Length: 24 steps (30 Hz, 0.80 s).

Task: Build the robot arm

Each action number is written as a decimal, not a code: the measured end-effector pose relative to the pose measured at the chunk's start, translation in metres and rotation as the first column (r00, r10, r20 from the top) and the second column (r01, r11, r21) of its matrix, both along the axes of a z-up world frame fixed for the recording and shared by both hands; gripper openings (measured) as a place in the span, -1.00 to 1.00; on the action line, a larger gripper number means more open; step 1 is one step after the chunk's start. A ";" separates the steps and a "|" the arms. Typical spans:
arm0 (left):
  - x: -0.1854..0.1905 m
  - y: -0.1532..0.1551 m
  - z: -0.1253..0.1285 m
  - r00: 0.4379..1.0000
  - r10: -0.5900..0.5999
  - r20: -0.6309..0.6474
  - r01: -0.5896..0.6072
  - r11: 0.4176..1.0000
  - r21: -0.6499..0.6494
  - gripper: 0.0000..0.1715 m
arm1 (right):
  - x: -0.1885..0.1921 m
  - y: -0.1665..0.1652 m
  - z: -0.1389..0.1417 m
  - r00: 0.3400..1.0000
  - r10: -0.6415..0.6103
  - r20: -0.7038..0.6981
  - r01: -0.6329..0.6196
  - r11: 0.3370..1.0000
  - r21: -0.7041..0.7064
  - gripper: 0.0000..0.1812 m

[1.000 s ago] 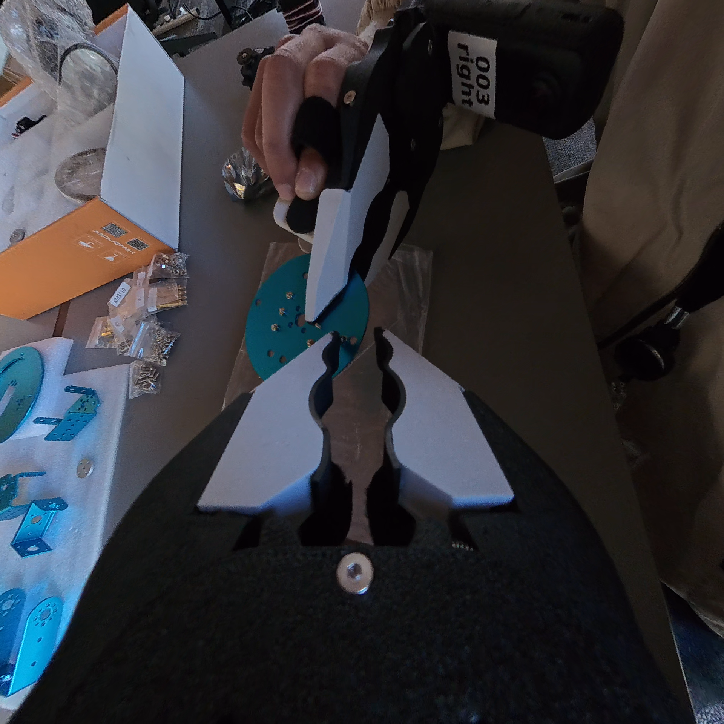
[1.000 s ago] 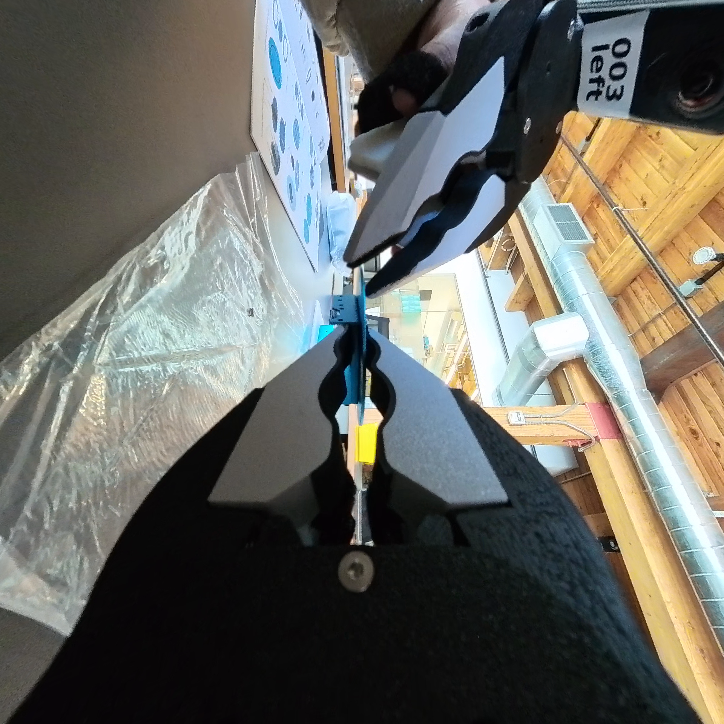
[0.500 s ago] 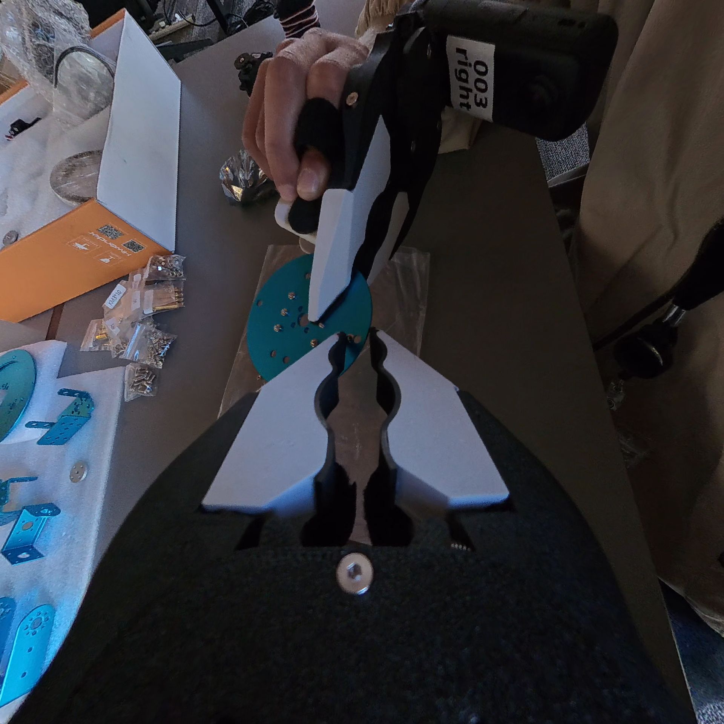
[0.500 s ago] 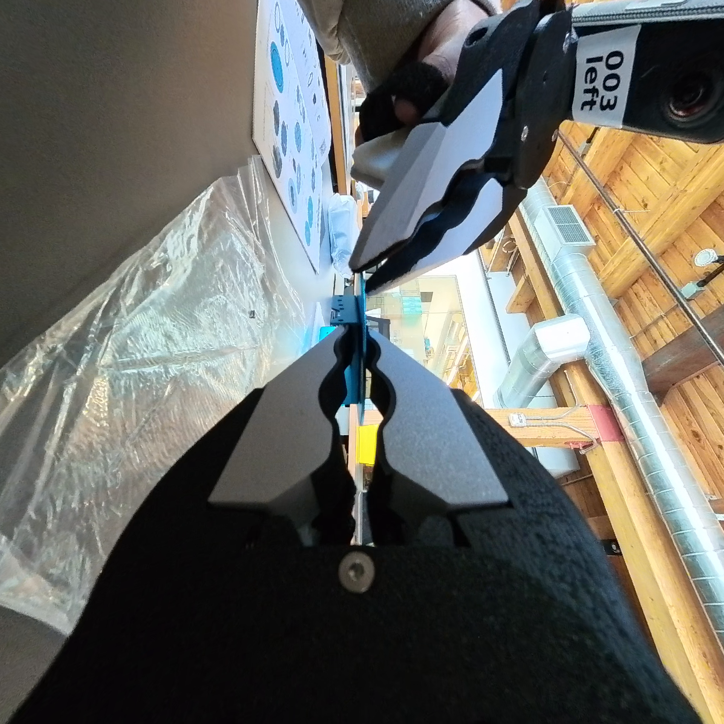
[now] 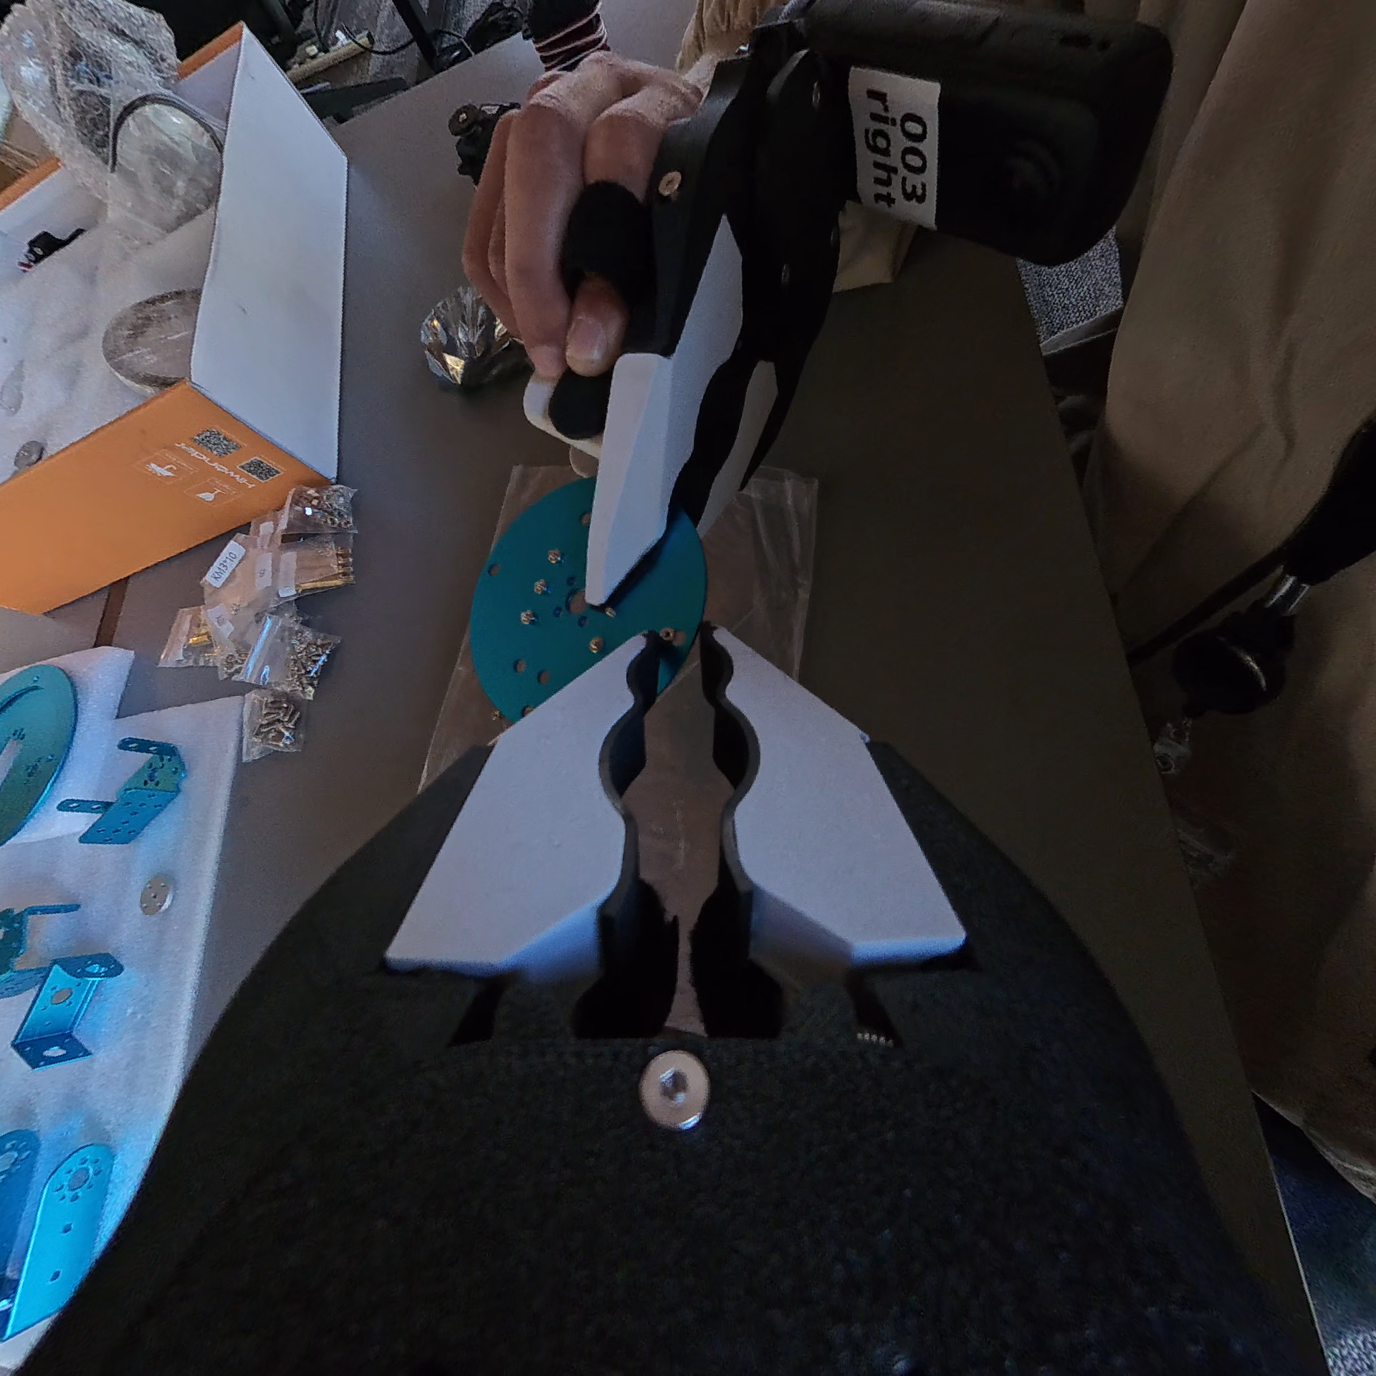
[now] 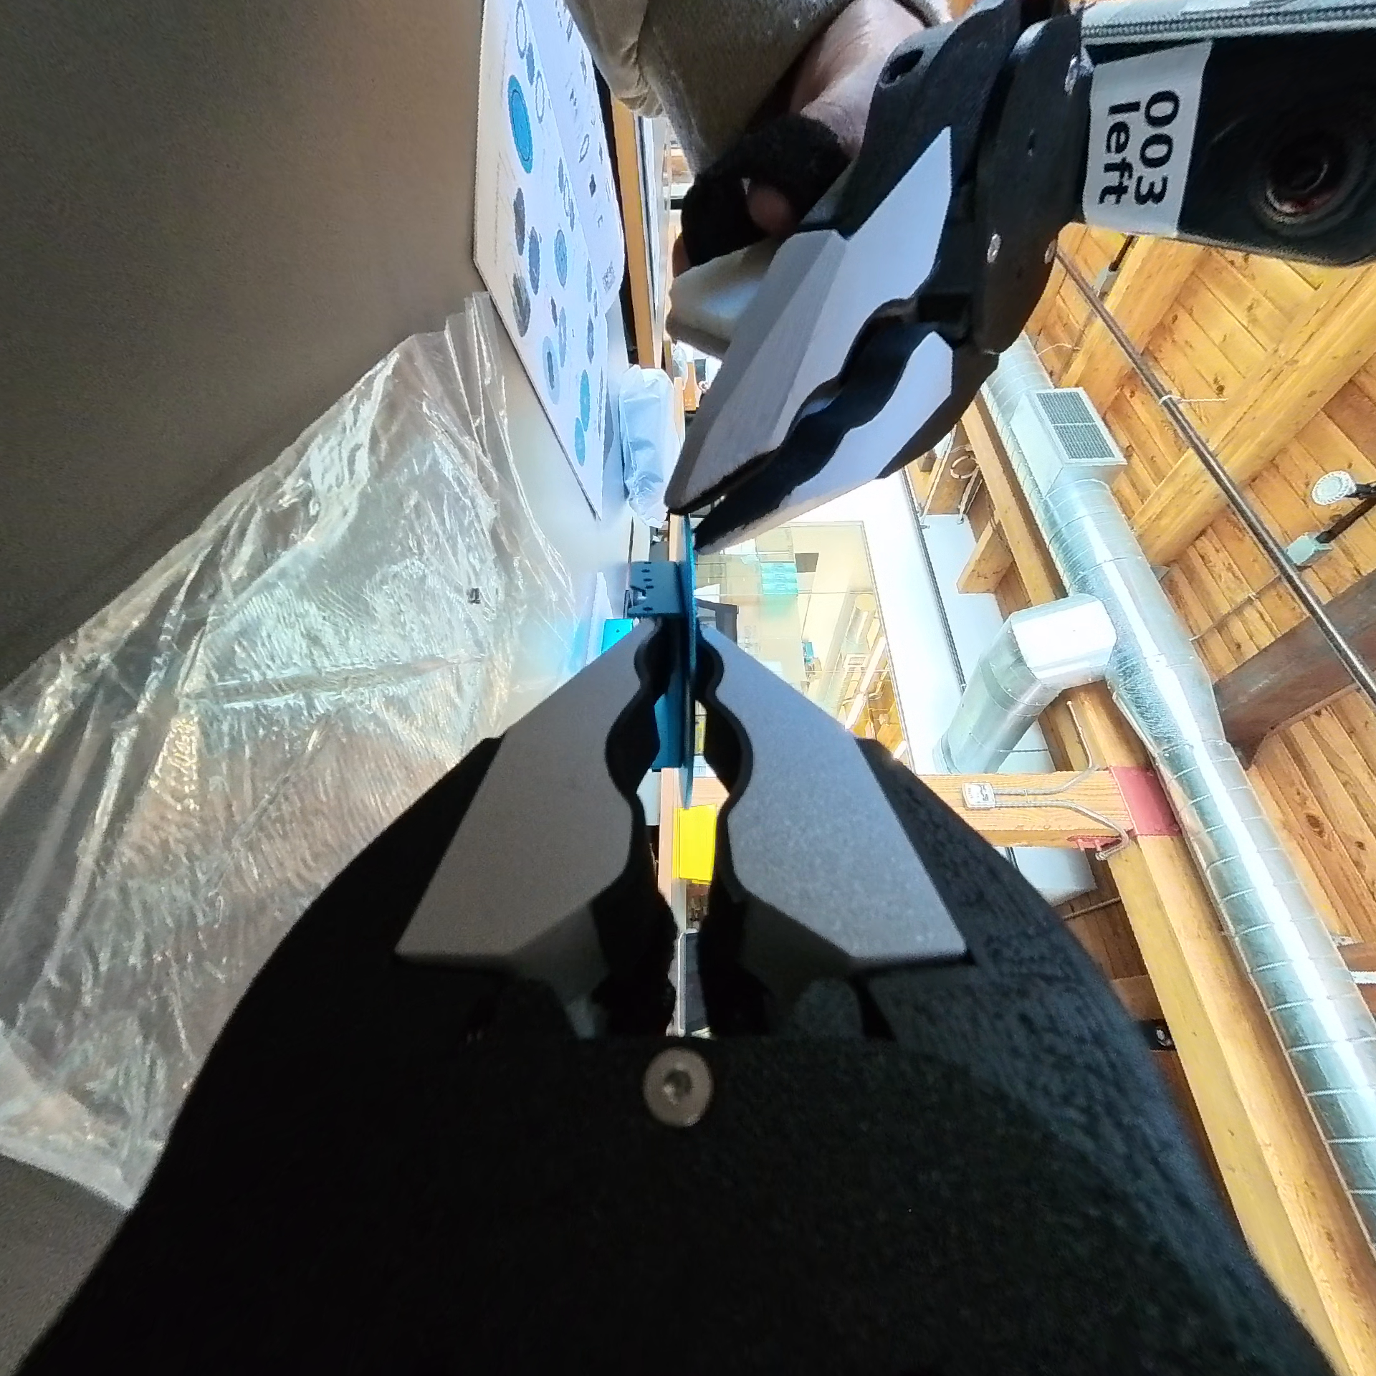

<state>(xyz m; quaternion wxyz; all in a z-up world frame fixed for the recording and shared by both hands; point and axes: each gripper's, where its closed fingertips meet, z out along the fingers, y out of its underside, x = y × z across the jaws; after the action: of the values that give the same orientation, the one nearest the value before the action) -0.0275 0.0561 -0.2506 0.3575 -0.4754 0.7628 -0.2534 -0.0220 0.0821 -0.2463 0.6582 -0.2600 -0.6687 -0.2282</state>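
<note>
Lying left on white foam (image 5: 171, 841), blue brackets (image 5: 134, 789) sit beside screw bags (image 5: 275, 618); your left gripper (image 5: 679, 633) hangs slightly parted at the teal disc (image 5: 551, 625) edge, while your right gripper (image 6: 679, 633) clamps the disc above a plastic bag (image 6: 246, 670).

blue disc (image 5: 551, 596): near part behind left claw (image 5: 679, 639) | bracket parts (image 5: 45, 990): cropped left

— What's under my work?
— A grey counter (image 5: 931, 521), dimly lit.
— And overhead?
— I see a timber plank ceiling (image 6: 1228, 357) with wooden beams (image 6: 1042, 800) and a silver ventilation duct (image 6: 1161, 752), warmly lit.
</note>
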 end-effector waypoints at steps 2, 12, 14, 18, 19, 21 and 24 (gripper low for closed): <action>0.000 0.000 0.000 1.000 -0.003 0.000 0.003 1.000 0.003 -0.90 | 0.000 0.000 0.000 1.000 -0.001 -0.002 0.001 1.000 0.001 -0.97; 0.001 -0.001 0.001 1.000 -0.015 0.001 0.015 1.000 0.006 -0.91 | 0.000 0.000 0.001 1.000 0.002 -0.007 -0.002 1.000 -0.003 -0.97; 0.001 -0.001 0.001 1.000 -0.018 0.002 0.018 1.000 0.008 -0.91 | 0.000 0.000 0.001 1.000 0.003 -0.007 -0.003 1.000 -0.003 -0.97; 0.000 -0.002 0.001 1.000 -0.019 0.000 0.019 1.000 0.010 -0.92 | 0.000 -0.001 0.001 1.000 0.005 -0.006 -0.005 1.000 -0.005 -0.97; 0.000 -0.002 0.001 1.000 -0.019 -0.001 0.019 1.000 0.011 -0.92 | 0.000 -0.001 0.000 1.000 0.004 -0.007 -0.004 1.000 -0.006 -0.97; -0.001 -0.002 0.001 1.000 -0.018 -0.001 0.018 1.000 0.013 -0.92 | -0.001 -0.001 0.000 1.000 0.005 -0.007 -0.005 1.000 -0.006 -0.97; -0.002 0.000 0.002 1.000 -0.007 0.006 0.007 1.000 0.013 -0.96 | 0.001 0.002 -0.001 1.000 -0.009 0.001 0.009 1.000 -0.005 -0.97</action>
<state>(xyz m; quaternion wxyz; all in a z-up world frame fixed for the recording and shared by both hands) -0.0291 0.0563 -0.2484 0.3621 -0.4697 0.7649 -0.2513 -0.0208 0.0841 -0.2472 0.6563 -0.2644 -0.6683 -0.2296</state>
